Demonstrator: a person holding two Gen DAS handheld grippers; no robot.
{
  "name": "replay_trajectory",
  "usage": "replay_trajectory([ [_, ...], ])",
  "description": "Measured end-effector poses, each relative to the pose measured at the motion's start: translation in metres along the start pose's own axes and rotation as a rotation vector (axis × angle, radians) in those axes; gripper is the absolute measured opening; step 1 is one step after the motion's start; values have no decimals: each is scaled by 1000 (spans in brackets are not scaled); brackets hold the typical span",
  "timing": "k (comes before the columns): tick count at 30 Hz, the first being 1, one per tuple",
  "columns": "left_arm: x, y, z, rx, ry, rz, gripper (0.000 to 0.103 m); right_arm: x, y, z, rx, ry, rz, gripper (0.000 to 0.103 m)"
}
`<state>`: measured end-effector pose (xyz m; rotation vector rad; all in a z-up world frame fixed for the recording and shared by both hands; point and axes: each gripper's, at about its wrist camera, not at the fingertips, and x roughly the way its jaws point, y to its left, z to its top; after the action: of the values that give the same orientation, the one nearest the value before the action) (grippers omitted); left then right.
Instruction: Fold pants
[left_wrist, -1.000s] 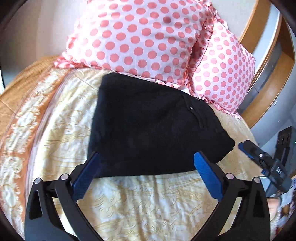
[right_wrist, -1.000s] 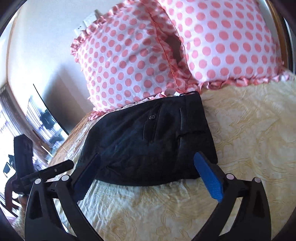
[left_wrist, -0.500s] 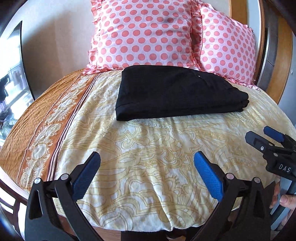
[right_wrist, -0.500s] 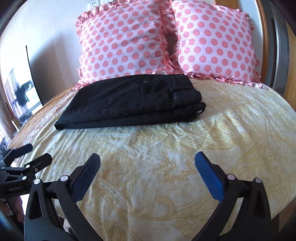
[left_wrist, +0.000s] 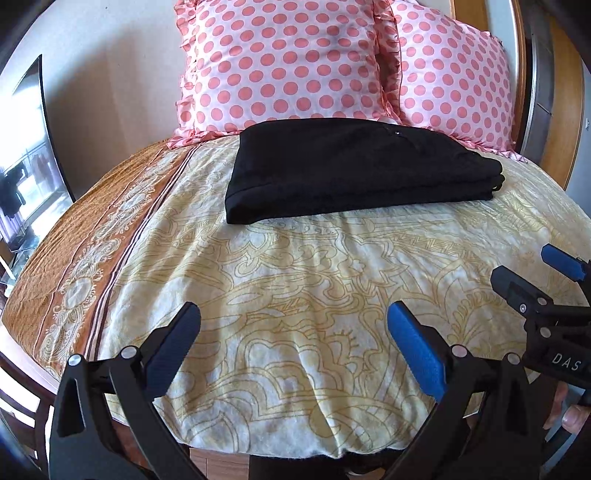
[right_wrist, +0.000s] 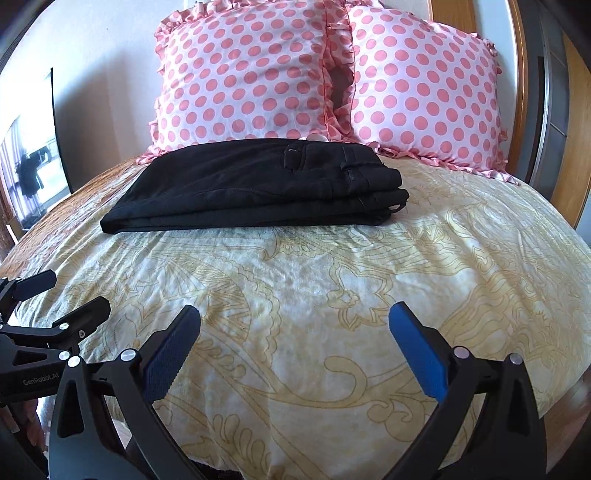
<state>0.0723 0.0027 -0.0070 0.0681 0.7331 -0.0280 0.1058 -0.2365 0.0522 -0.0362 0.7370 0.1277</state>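
Note:
The black pants (left_wrist: 354, 170) lie folded in a flat stack on the bed, just in front of the pillows; they also show in the right wrist view (right_wrist: 258, 188), waistband to the right. My left gripper (left_wrist: 293, 317) is open and empty, well back from the pants near the bed's front edge. My right gripper (right_wrist: 293, 317) is open and empty, also near the front edge. The right gripper shows at the right of the left wrist view (left_wrist: 535, 277). The left gripper shows at the left of the right wrist view (right_wrist: 55, 299).
Two pink polka-dot pillows (left_wrist: 288, 66) (right_wrist: 421, 92) stand against the wall behind the pants. The yellow patterned bedspread (left_wrist: 295, 277) has an orange border on the left (left_wrist: 92, 236). A wooden headboard frame (right_wrist: 517, 92) is at the right. A dark screen (left_wrist: 26, 147) stands at the left.
Both grippers have pulled back from the folded pants toward the bed's front edge, still open. The pants lie unmoved.

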Motion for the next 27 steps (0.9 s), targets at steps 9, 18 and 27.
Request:
replay_trajectory([
  [9, 0, 2, -7, -32, -35, -16, 101, 7, 4, -6, -6, 14, -4, 102],
  [18, -1, 1, -10, -41, -64, -7, 101, 11, 6, -6, -9, -2, 6, 102],
  [27, -1, 1, -11, -43, -71, -1, 101, 11, 5, -8, -16, -13, 15, 102],
])
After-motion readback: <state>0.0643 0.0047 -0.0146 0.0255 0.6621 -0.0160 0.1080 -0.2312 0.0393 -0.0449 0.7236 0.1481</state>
